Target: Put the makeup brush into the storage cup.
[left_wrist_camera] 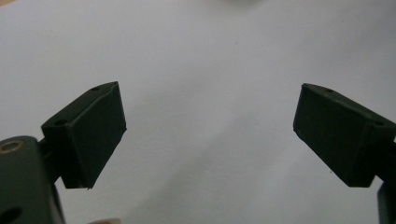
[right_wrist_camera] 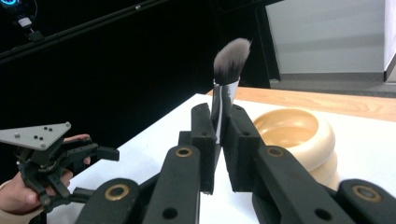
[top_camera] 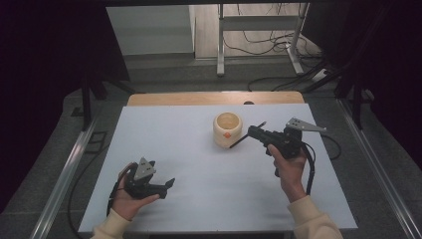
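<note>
My right gripper (top_camera: 252, 132) is shut on a makeup brush (top_camera: 238, 141) and holds it just right of a cream ringed pot (top_camera: 228, 128) at the table's middle back. In the right gripper view the jaws (right_wrist_camera: 219, 116) clamp the brush's silver ferrule, and its dark bristle head (right_wrist_camera: 231, 58) points up, left of the pot (right_wrist_camera: 299, 135). The pot's hollow looks empty. My left gripper (top_camera: 168, 188) rests open near the front left of the table, in a hand. Nothing lies between its pads (left_wrist_camera: 208, 109), which hang over bare white surface. The left gripper (right_wrist_camera: 95, 172) also appears far off.
A white sheet (top_camera: 199, 164) covers the table, with a wooden edge (top_camera: 214, 98) showing at the back. Dark curtains stand on both sides. Beyond the table, a desk frame (top_camera: 220, 45) and loose cables (top_camera: 268, 45) lie on the floor.
</note>
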Action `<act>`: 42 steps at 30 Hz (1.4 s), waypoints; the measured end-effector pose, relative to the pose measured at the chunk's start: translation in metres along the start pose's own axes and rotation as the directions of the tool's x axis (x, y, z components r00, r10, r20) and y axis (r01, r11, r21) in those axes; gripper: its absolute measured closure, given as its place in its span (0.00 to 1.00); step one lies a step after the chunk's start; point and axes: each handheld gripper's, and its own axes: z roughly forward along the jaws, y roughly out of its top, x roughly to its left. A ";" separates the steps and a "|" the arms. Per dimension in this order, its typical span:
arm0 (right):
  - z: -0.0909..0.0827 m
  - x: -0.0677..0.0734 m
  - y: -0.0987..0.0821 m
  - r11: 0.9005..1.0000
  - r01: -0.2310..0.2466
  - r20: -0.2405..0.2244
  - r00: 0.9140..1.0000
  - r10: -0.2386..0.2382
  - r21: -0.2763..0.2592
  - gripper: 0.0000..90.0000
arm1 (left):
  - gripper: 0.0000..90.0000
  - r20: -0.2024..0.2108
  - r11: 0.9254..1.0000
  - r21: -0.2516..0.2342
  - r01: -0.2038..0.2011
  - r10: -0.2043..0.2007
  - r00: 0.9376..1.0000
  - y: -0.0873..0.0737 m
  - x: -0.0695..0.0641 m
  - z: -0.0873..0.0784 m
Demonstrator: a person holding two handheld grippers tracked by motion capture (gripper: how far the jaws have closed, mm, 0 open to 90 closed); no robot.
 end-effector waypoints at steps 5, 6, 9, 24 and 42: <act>0.001 0.000 0.005 1.000 0.007 0.003 1.000 -0.007 -0.012 0.92 | 0.11 0.000 1.000 0.001 0.000 0.000 1.000 0.000 0.001 0.000; 0.001 0.000 0.006 1.000 0.008 0.003 1.000 -0.008 -0.012 0.92 | 0.11 0.000 1.000 0.000 0.001 -0.001 1.000 0.000 0.001 0.000; 0.001 -0.002 0.009 1.000 0.006 0.005 1.000 -0.005 -0.021 0.92 | 0.11 0.000 1.000 0.002 0.001 -0.001 1.000 0.000 0.001 0.000; 0.012 -0.018 0.017 0.999 -0.027 0.031 0.999 0.028 -0.044 0.92 | 0.11 -0.002 1.000 0.001 0.002 -0.002 1.000 0.000 0.001 0.000; 0.030 -0.035 0.026 0.997 -0.063 0.051 0.997 0.066 -0.049 0.92 | 0.11 0.001 1.000 -0.006 0.009 -0.009 1.000 0.001 0.003 -0.002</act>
